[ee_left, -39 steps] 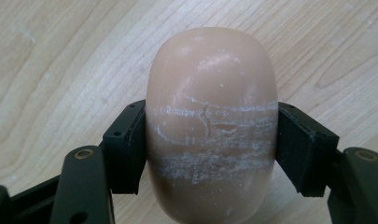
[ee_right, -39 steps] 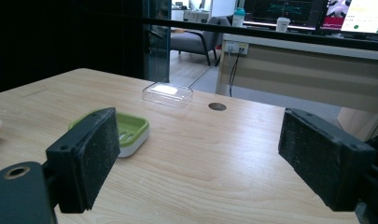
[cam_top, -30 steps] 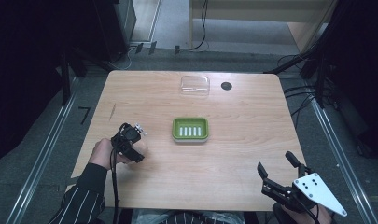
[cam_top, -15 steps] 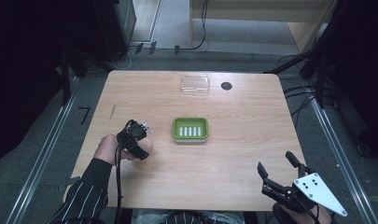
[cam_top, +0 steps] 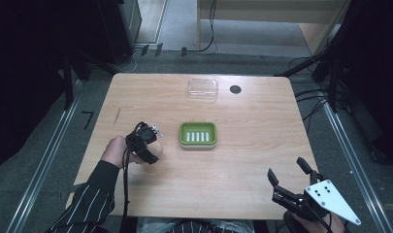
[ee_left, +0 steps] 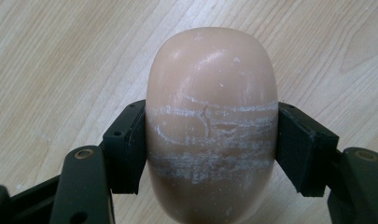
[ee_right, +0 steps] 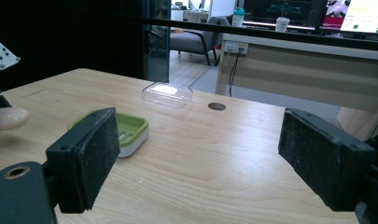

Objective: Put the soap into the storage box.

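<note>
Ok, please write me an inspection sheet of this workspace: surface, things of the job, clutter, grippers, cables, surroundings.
Surface: wooden table, a round dark hole near the far edge.
Job's things: pinkish soap bar, scratched white; green soap dish mid-table; clear plastic lid near the far edge.
Clutter: nothing seen.
Grippers: left gripper shut on the soap bar, beside the dish; right gripper open, at the near right edge.
Cables: black cable trailing from the left gripper; more on the floor.
Surroundings: dark room, desk and chair beyond.
</note>
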The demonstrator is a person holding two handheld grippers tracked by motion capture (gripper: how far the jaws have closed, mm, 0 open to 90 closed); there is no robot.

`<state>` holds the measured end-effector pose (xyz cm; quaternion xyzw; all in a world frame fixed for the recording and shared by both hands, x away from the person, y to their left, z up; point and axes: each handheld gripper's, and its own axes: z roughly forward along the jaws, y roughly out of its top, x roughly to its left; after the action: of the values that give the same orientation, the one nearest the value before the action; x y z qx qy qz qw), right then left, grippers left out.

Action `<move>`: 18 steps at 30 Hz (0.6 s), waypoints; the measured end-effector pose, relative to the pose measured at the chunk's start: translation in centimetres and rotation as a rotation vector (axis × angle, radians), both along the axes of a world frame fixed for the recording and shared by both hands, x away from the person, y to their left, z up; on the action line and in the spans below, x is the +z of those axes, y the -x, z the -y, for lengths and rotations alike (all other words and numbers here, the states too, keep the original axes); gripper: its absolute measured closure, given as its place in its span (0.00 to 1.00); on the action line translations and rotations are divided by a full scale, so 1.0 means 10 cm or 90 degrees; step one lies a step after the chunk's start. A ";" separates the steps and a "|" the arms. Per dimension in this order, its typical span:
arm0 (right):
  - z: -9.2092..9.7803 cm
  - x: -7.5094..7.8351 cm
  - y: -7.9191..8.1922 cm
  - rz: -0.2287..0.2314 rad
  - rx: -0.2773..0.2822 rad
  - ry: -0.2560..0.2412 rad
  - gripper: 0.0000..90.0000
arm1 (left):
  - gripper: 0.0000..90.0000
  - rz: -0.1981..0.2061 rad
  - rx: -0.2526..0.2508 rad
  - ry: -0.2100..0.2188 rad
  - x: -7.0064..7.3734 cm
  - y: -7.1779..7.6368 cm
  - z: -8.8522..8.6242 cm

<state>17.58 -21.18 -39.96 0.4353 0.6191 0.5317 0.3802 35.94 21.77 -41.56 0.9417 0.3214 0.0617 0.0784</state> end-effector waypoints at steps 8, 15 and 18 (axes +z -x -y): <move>0.00 0.00 0.00 0.001 0.000 0.002 0.15 | 0.37 0.005 -0.021 -0.001 0.03 -0.05 0.07; 0.00 0.00 0.00 0.001 -0.001 0.002 0.15 | 0.37 0.009 -0.033 0.000 0.05 -0.09 0.12; 0.00 0.00 0.00 0.001 -0.001 0.001 0.15 | 0.37 0.009 -0.037 0.000 0.07 -0.10 0.14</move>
<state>17.62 -21.15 -39.96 0.4352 0.6191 0.5309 0.3813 36.99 20.33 -40.86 0.9502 0.2932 0.0662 0.0827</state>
